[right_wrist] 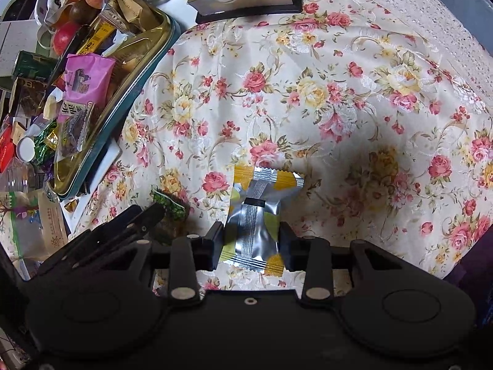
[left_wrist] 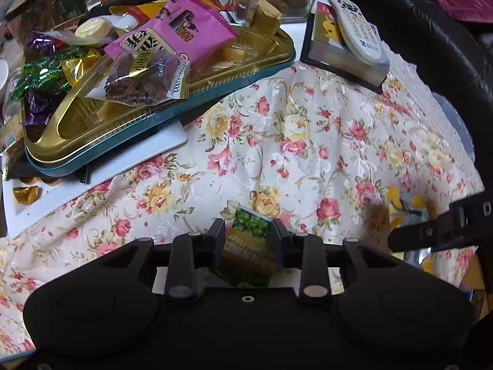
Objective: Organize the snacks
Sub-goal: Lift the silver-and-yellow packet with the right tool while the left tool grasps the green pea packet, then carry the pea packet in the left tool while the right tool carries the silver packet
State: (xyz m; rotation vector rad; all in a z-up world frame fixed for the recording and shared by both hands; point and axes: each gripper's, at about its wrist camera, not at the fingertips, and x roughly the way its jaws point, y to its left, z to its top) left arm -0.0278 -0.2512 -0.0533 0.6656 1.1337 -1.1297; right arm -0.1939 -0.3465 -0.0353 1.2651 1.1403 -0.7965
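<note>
Between my left tongs (left_wrist: 249, 240) sits a green snack packet (left_wrist: 250, 246), pinched on both sides and held above the floral cloth (left_wrist: 308, 141) on the table. My right tongs (right_wrist: 251, 240) grip a silver and yellow packet (right_wrist: 258, 219) the same way, its upper end sticking out past the tips. From the right wrist view the left tongs (right_wrist: 168, 215) and their green packet (right_wrist: 171, 205) show just beside mine, on the left. Farther out to the left, a gold tray (left_wrist: 172, 104) with a teal rim holds a pile of snacks, a pink packet (left_wrist: 181, 35) on top. Beyond the cloth, a white remote (left_wrist: 357, 27) rests on a dark box (left_wrist: 345, 61).
</note>
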